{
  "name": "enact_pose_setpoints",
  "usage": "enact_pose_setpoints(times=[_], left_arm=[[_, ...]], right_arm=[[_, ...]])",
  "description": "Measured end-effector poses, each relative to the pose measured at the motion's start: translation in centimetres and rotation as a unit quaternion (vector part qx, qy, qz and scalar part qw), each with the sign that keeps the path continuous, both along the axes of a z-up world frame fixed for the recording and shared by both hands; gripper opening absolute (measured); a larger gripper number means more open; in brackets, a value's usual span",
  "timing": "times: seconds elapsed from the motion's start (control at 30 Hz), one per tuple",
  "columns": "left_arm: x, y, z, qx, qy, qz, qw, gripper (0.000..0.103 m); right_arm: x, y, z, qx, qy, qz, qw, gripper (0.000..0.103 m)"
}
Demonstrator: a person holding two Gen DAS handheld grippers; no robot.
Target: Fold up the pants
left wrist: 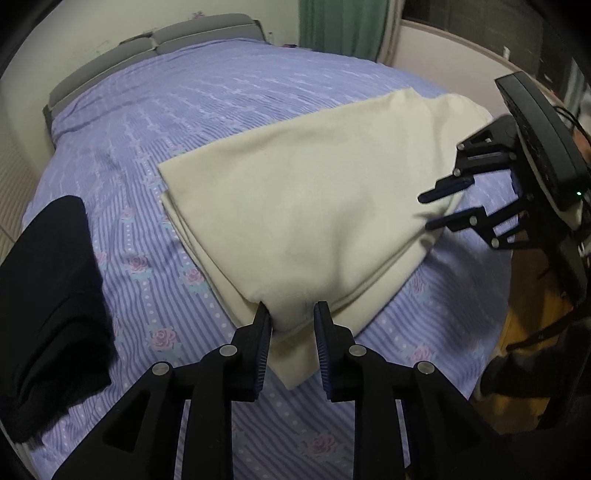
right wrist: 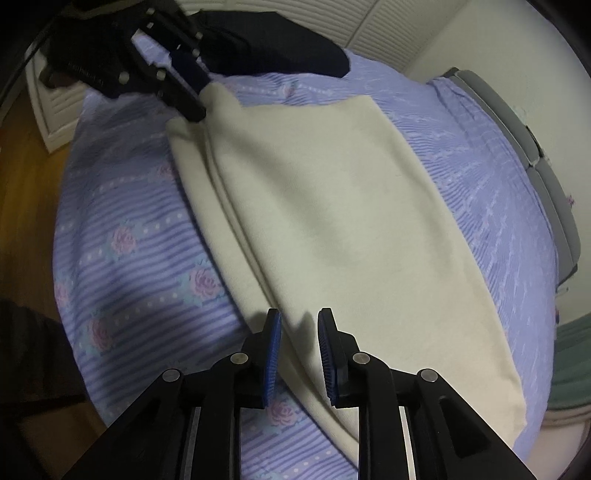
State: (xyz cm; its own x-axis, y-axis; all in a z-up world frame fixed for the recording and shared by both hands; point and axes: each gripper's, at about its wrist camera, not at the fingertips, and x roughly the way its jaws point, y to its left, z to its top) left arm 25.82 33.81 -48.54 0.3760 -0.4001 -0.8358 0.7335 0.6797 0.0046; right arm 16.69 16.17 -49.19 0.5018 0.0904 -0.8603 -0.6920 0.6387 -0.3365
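Observation:
Cream pants lie folded into a long slab on the purple striped bedsheet. My left gripper stands at one near corner of the fold, jaws a little apart, with a soft bulge of the cloth between the fingers and no visible pinch. In the right wrist view that left gripper sits at the far corner of the pants. My right gripper hovers over the opposite end, jaws apart above flat cloth and its own shadow. The left wrist view shows the right gripper at the pants' right edge, fingers spread.
A dark folded garment rests on the bed to the left of the pants. A grey headboard and a green curtain stand at the far side. Wooden floor and a white louvred cabinet border the bed.

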Motion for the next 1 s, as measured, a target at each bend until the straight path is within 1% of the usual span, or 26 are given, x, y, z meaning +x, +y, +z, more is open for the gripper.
enact_pose_setpoints(times=[0.03,0.07,0.1,0.17,0.2,0.23,0.27,0.33,0.37,0.43,0.5,0.53,0.6,0.63,0.73,0.8,0.87,0.93,1.0], left_arm=[[0.0,0.0,0.4,-0.007,0.001,0.009,0.9999,0.025],[-0.1,0.1,0.7,-0.011,0.002,0.014,0.9998,0.031],[-0.1,0.1,0.9,-0.018,0.004,0.022,0.9996,0.043],[0.0,-0.1,0.6,-0.021,0.009,0.028,0.9993,0.056],[0.3,-0.4,0.1,-0.014,0.017,0.036,0.9991,0.056],[0.6,-0.7,-0.4,-0.013,0.024,0.043,0.9987,0.056],[0.8,-0.8,-0.7,-0.015,0.026,0.050,0.9983,0.053],[1.2,-1.0,-1.3,-0.009,0.031,0.074,0.9968,0.045],[1.5,-0.9,-1.5,-0.015,0.039,0.087,0.9954,0.040],[1.8,-0.4,-1.6,-0.024,0.043,0.122,0.9913,0.040],[1.7,0.4,-1.6,-0.045,0.054,0.166,0.9837,0.040],[1.5,0.7,-1.6,-0.052,0.059,0.192,0.9783,0.040],[1.0,0.8,-1.9,-0.053,0.066,0.226,0.9703,0.040],[0.9,0.7,-2.0,-0.052,0.068,0.235,0.9681,0.040],[0.5,0.2,-2.6,-0.061,0.078,0.271,0.9574,0.038],[0.5,0.0,-2.7,-0.056,0.079,0.288,0.9527,0.028],[0.6,0.2,-3.1,-0.061,0.089,0.307,0.9456,0.022],[0.6,0.6,-3.0,-0.070,0.098,0.319,0.9400,0.020],[0.6,1.0,-2.7,-0.072,0.102,0.322,0.9383,0.019]], right_arm=[[0.4,0.0,0.5,0.010,0.002,-0.006,1.000,0.022],[0.7,0.0,1.0,0.022,0.006,-0.013,1.000,0.022],[1.1,0.0,1.5,0.038,0.014,-0.024,0.999,0.022],[2.2,-0.3,2.5,0.071,0.030,-0.052,0.996,0.023],[2.7,-0.4,3.0,0.083,0.036,-0.066,0.994,0.029],[3.3,-0.7,3.3,0.094,0.039,-0.081,0.992,0.033],[3.8,-0.9,3.6,0.101,0.039,-0.091,0.990,0.036],[4.8,-1.2,4.0,0.106,0.038,-0.108,0.988,0.036],[5.3,-1.2,4.2,0.106,0.036,-0.112,0.987,0.036],[6.8,-1.2,4.6,0.107,0.029,-0.113,0.987,0.036],[7.9,-1.1,5.0,0.112,0.023,-0.113,0.987,0.036],[8.9,-1.0,5.2,0.118,0.024,-0.113,0.986,0.036],[10.8,-0.5,5.4,0.131,0.030,-0.114,0.984,0.036],[12.2,-0.1,5.6,0.140,0.036,-0.114,0.983,0.036],[15.4,1.1,6.1,0.155,0.046,-0.110,0.981,0.036],[17.2,1.9,6.4,0.161,0.043,-0.107,0.980,0.036],[19.3,2.5,6.7,0.168,0.046,-0.107,0.979,0.036],[20.9,3.0,6.9,0.172,0.047,-0.111,0.978,0.036],[22.0,3.5,7.2,0.174,0.044,-0.113,0.977,0.036]])
